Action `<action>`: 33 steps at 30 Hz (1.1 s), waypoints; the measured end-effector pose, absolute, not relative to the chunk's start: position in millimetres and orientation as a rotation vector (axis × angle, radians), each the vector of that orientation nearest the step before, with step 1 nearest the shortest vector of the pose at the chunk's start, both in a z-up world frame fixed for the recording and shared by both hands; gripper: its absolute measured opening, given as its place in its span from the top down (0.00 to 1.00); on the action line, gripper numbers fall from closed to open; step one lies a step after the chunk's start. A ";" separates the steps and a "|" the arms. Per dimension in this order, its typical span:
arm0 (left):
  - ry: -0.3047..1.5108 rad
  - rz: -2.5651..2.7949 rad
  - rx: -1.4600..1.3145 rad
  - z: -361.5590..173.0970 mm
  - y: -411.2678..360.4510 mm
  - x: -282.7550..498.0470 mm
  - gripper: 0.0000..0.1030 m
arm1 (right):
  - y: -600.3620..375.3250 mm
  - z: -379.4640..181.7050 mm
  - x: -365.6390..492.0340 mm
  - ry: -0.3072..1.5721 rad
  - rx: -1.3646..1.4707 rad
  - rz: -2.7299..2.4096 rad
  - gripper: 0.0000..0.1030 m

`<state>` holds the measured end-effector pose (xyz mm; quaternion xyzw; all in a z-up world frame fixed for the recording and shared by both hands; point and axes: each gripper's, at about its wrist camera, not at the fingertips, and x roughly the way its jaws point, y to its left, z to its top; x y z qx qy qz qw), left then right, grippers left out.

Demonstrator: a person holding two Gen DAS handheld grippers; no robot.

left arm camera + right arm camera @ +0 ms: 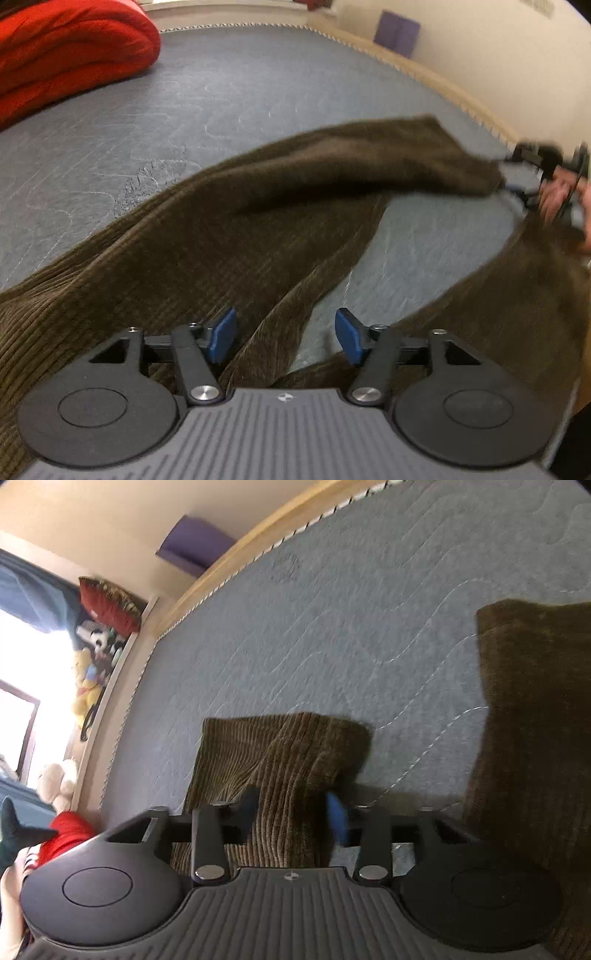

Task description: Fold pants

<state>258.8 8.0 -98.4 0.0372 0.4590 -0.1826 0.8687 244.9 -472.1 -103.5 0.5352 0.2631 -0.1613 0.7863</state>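
Left gripper (285,336) hangs open over brown pants (236,221) sprawled on the grey mattress (221,92), right gripper (295,814) spread too, a cuff (284,753) loose between.

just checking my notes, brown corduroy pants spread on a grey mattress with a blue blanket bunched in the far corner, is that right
Not quite: the blanket is red, not blue, as the left wrist view shows. The rest holds: brown corduroy pants lie spread on the grey mattress.
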 end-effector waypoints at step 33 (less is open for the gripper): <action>1.222 -0.437 0.116 -110.9 97.9 224.8 0.85 | -439.4 -12.9 268.3 0.554 0.677 -0.625 0.76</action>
